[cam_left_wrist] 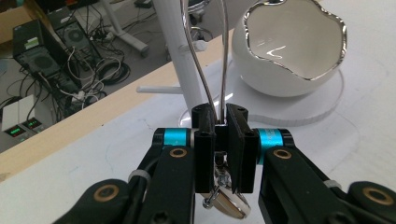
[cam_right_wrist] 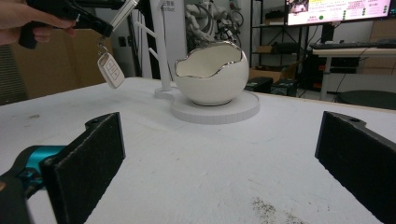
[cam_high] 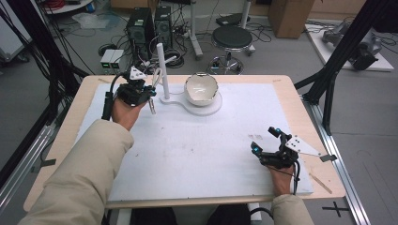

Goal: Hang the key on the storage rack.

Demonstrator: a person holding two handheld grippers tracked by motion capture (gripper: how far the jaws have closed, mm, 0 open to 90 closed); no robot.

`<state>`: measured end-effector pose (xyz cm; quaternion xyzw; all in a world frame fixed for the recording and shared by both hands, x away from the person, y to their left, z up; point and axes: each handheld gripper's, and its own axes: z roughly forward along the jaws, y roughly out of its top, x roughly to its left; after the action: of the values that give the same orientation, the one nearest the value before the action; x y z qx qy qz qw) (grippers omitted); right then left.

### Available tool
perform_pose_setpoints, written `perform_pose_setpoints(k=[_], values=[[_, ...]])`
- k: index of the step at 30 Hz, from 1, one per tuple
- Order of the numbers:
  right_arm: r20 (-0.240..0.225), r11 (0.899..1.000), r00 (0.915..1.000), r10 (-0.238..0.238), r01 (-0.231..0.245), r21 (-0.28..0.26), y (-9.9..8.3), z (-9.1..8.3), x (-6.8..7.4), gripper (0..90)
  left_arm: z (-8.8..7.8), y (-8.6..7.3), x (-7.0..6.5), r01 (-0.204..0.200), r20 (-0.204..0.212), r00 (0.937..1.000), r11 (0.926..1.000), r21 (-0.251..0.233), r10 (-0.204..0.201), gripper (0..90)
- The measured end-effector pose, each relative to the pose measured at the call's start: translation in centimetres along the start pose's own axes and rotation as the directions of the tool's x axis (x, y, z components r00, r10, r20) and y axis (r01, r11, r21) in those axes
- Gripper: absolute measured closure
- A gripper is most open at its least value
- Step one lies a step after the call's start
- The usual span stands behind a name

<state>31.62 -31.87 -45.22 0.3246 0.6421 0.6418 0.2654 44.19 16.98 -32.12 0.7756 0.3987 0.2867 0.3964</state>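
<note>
Near the far edge of the surface [cam_high: 197, 154], the left claw [cam_left_wrist: 223, 140] was clamped on a thin wire loop [cam_left_wrist: 205, 60], a key fob [cam_right_wrist: 111, 70] dangling beneath it, just beside the white post [cam_high: 162, 70]. The egg-shaped bowl [cam_high: 202, 89] sat on its round base next to the post. Close to the near right corner, the right claw [cam_right_wrist: 219, 163] rested with its jaws spread wide, holding nothing.

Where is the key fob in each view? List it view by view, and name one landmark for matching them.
High view: the key fob hangs below the left gripper, left of the white stand.
Left gripper view: bottom centre, under the shut jaws that pinch its wire loop.
Right gripper view: upper left, dangling from the other gripper.
Shared landmark: the white eggshell bowl.
</note>
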Motion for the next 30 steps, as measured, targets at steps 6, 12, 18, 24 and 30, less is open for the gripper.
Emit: perform_pose_setpoints(k=[6,12,18,24,30], values=[[-0.001,1.0,1.0,0.002,-0.002,0.0,0.0,0.0,0.0,0.5,0.9,-0.3,0.4,0.013,-0.001,0.9999,0.9997,0.02,-0.013,81.8],[0.0,1.0,1.0,0.009,-0.009,-0.002,0.0,0.0,0.0,0.5,1.8,-0.5,0.4,0.012,-0.006,0.9999,0.9995,0.031,-0.011,81.7],[-0.001,1.0,1.0,0.01,-0.01,-0.003,0.0,0.0,0.0,0.5,2.6,-0.8,0.4,0.005,-0.012,0.9999,0.9989,0.046,-0.004,81.7],[-0.003,1.0,1.0,0.007,-0.007,-0.003,0.0,0.0,-0.1,0.5,3.5,-1.0,0.4,0.009,-0.016,0.9998,0.9984,0.057,-0.008,81.7],[-0.003,1.0,0.9999,0.011,-0.011,-0.001,0.0,0.0,-0.1,0.5,4.1,-1.3,0.6,0.018,-0.015,0.9997,0.9977,0.065,-0.017,81.7]])
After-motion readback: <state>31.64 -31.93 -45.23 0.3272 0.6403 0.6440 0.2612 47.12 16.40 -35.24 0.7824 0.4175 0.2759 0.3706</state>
